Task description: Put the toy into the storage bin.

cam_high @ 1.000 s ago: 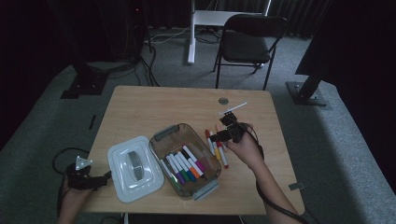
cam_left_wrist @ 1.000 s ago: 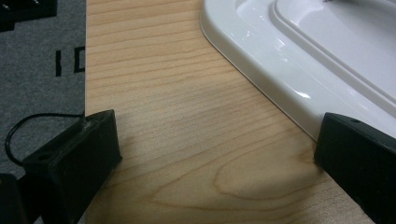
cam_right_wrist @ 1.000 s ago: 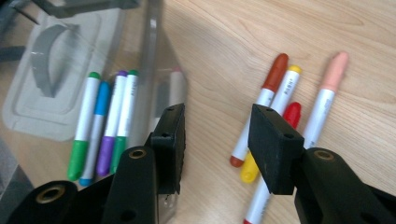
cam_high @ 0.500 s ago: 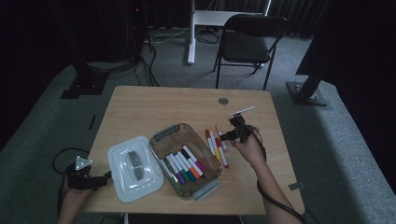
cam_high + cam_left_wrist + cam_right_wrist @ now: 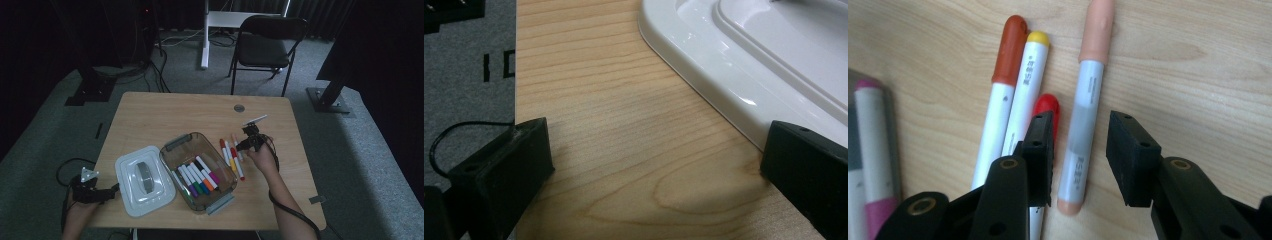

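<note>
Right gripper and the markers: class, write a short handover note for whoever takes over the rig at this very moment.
Right gripper: jaws have just been closing, straddling the peach-capped marker on the table, not yet pressing it.
Left gripper: open, resting on the table beside the white lid.
Things: clear bin open, several markers inside; four markers lie right of it.
Done: lid off, bin partly filled.
Left: probably grip the peach marker, bin it and the other three.

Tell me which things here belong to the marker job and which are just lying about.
In the job: peach-capped marker between the right tool's open jaws; loose markers beside it; clear box with markers inside.

Lying about: white lid; left tool, open on the table; folding chair.
</note>
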A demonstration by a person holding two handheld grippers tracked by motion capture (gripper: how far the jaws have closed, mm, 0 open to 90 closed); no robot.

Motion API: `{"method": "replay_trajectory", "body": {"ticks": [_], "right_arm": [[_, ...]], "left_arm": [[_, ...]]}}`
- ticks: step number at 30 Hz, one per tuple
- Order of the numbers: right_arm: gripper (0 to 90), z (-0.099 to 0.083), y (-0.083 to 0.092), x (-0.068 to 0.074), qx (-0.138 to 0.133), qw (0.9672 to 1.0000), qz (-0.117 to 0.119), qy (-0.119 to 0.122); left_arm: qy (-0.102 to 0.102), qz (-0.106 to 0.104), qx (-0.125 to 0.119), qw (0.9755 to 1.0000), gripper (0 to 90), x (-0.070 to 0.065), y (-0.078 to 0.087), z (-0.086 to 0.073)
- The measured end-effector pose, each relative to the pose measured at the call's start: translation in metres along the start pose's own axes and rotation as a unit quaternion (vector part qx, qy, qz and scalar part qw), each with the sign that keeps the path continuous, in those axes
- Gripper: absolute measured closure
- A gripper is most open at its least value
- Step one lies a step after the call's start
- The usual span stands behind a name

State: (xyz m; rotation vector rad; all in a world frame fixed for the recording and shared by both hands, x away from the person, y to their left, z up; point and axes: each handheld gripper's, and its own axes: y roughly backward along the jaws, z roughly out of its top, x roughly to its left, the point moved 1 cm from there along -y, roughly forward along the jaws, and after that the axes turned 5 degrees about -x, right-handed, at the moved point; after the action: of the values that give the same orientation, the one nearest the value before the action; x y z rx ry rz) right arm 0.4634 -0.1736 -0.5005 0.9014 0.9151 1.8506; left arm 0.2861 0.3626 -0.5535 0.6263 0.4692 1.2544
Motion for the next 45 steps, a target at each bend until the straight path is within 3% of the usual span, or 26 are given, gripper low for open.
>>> {"method": "replay_trajectory", "body": {"ticks": [14, 21, 26, 29, 38, 45], "right_arm": [[73.5, 0.004, -0.022, -0.002, 0.027, 0.9993, -0.025, -0.002], [76.3, 0.003, -0.022, -0.003, 0.024, 0.9992, -0.028, -0.013], [76.4, 0.001, -0.013, -0.006, 0.016, 0.9993, -0.024, -0.023], [76.4, -0.002, 0.001, -0.008, 0.004, 0.9992, -0.013, -0.037], [76.5, -0.006, 0.034, -0.007, -0.024, 0.9986, 0.009, -0.046], [76.5, -0.005, 0.066, 0.004, -0.052, 0.9972, 0.035, -0.040]], "left_arm": [[0.000, 0.000, 0.000, 1.0000, 0.6, 0.000, 0.000, 0.000], [0.000, 0.000, 0.000, 1.0000, 0.6, 0.000, 0.000, 0.000], [0.000, 0.000, 0.000, 1.0000, 0.6, 0.000, 0.000, 0.000], [0.000, 0.000, 0.000, 1.0000, 0.6, 0.000, 0.000, 0.000], [0.000, 0.000, 0.000, 1.0000, 0.6, 0.000, 0.000, 0.000], [0.000, 0.000, 0.000, 1.0000, 0.6, 0.000, 0.000, 0.000]]}}
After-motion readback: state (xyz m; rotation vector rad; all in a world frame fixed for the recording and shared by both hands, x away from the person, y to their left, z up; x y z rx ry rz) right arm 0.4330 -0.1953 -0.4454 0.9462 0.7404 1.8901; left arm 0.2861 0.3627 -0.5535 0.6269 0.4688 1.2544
